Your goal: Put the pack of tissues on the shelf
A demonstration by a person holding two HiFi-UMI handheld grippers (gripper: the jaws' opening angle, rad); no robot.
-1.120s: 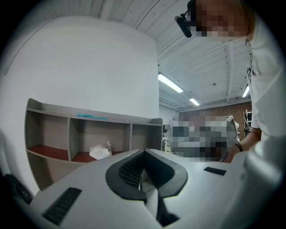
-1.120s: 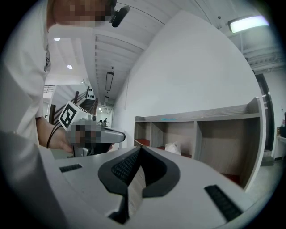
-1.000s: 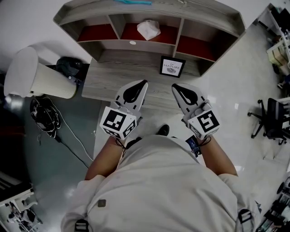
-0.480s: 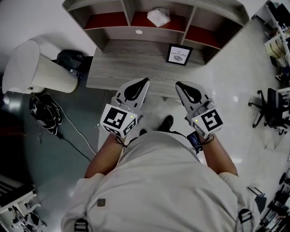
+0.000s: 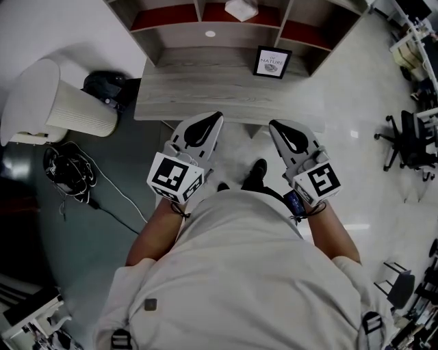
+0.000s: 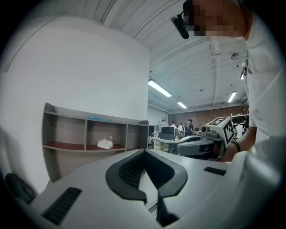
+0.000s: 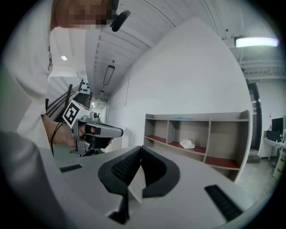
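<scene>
Two claws (image 5: 217,117) (image 5: 274,125), one tissue pack (image 5: 241,8)

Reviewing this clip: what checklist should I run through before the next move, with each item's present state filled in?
1. Pack of tissues lies in the middle compartment of the shelf: ok.
2. Left claw shut with nothing in it: ok.
3. Right claw shut with nothing in it: ok.
4. Picture frame upright on the desk: ok.
5. Pack sits fully back from the shelf's front edge: cannot tell, too small in every view.
</scene>
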